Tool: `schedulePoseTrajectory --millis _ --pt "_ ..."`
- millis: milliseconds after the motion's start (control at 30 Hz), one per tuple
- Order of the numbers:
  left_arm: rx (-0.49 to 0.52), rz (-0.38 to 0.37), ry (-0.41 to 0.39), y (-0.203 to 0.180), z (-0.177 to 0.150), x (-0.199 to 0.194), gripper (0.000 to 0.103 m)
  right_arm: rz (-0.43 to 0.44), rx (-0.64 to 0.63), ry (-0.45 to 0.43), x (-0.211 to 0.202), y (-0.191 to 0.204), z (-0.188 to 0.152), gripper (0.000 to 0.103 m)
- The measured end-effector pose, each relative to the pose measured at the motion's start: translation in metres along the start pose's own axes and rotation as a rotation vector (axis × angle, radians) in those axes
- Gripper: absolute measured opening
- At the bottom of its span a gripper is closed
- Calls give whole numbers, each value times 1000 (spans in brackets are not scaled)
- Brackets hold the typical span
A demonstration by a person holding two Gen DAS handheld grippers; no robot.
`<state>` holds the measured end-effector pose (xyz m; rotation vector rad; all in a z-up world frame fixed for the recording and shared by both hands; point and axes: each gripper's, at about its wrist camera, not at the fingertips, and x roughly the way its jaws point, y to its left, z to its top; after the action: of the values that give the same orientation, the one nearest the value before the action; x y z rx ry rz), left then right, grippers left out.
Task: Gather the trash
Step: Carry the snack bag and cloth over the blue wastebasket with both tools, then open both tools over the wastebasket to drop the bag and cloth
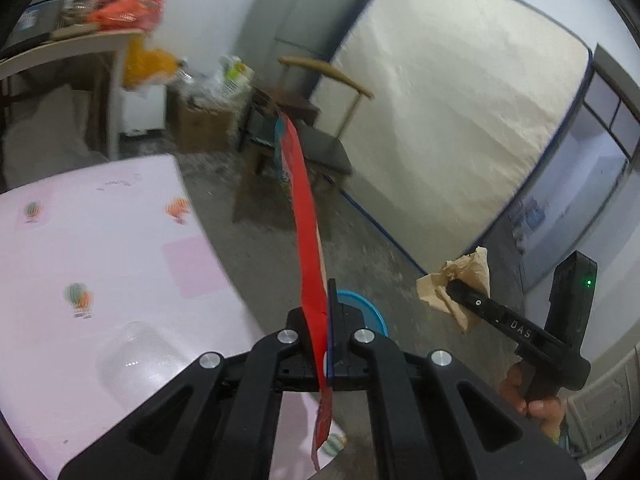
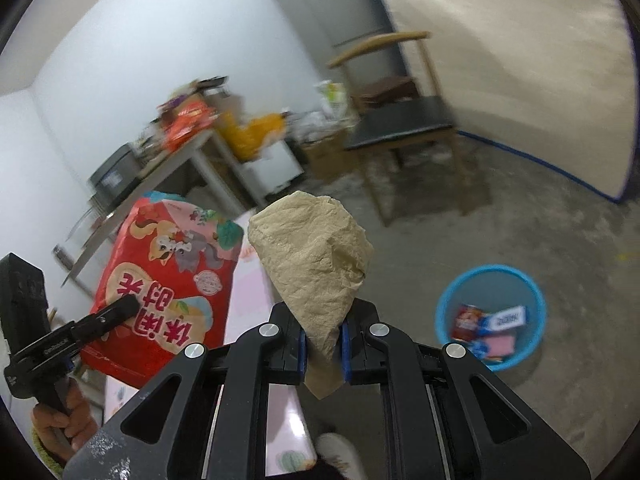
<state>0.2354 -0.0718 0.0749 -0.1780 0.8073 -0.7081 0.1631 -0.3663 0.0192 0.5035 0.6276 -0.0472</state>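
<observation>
My left gripper [image 1: 323, 316] is shut on a red snack bag [image 1: 306, 216], seen edge-on in the left wrist view and flat in the right wrist view [image 2: 168, 280]. My right gripper [image 2: 323, 340] is shut on a crumpled brown paper napkin [image 2: 316, 264], which also shows in the left wrist view [image 1: 460, 284]. A blue waste basket [image 2: 444, 304] stands on the floor to the right, with several wrappers inside. In the left wrist view only its rim [image 1: 372, 308] shows behind the fingers. Both grippers are held in the air beside the table edge.
A table with a pink balloon-print cloth [image 1: 100, 240] lies at left, with a clear plastic lid [image 1: 140, 356] on it. A wooden chair [image 2: 404, 124], a mattress [image 1: 460, 120] against the wall and a cluttered side table [image 2: 188, 140] stand beyond. The floor is bare concrete.
</observation>
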Motion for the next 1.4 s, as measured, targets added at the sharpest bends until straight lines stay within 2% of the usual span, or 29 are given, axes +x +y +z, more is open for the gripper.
schedulePoseTrajectory --millis 167,267,367,433,567,733,833,900,933,967,1000,1033,1067,1200,1300,1400 --pt "18 -33 113 -30 6 60 0 -98 113 25 6 -63 -3 11" --pt "15 -49 201 -45 6 109 0 -128 194 81 16 -103 -11 11" --pt "22 -30 277 -60 3 154 0 -137 264 145 31 -140 -24 11" --pt "30 -3 366 -70 -3 194 0 -138 320 195 46 -162 -35 11" --pt "72 32 461 -89 -17 257 0 -142 396 272 72 -194 -50 11" --pt "91 40 540 -105 -28 320 0 -164 457 342 112 -228 -51 12" --pt "73 6 557 -114 -28 350 1 -166 487 341 128 -244 -46 13" --pt "53 -14 557 -116 -27 368 2 -166 503 328 140 -254 -41 17" --pt "43 -16 567 -114 -29 380 5 -164 512 325 144 -260 -41 19" --pt "28 2 591 -108 -35 394 16 -165 520 324 151 -265 -40 24" --pt "15 29 611 -103 -40 403 37 -177 520 330 163 -272 -43 35" --pt "-1 62 632 -95 -45 409 46 -191 518 338 175 -279 -47 41" --pt "-28 96 657 -86 -52 417 50 -198 521 344 181 -283 -49 50" --pt "-122 101 684 -67 -61 414 51 -219 562 413 210 -304 -72 51" --pt "-109 103 669 -67 -50 403 52 -236 557 403 204 -307 -77 57" --pt "-71 100 620 -77 -36 382 56 -243 544 378 190 -306 -79 59"
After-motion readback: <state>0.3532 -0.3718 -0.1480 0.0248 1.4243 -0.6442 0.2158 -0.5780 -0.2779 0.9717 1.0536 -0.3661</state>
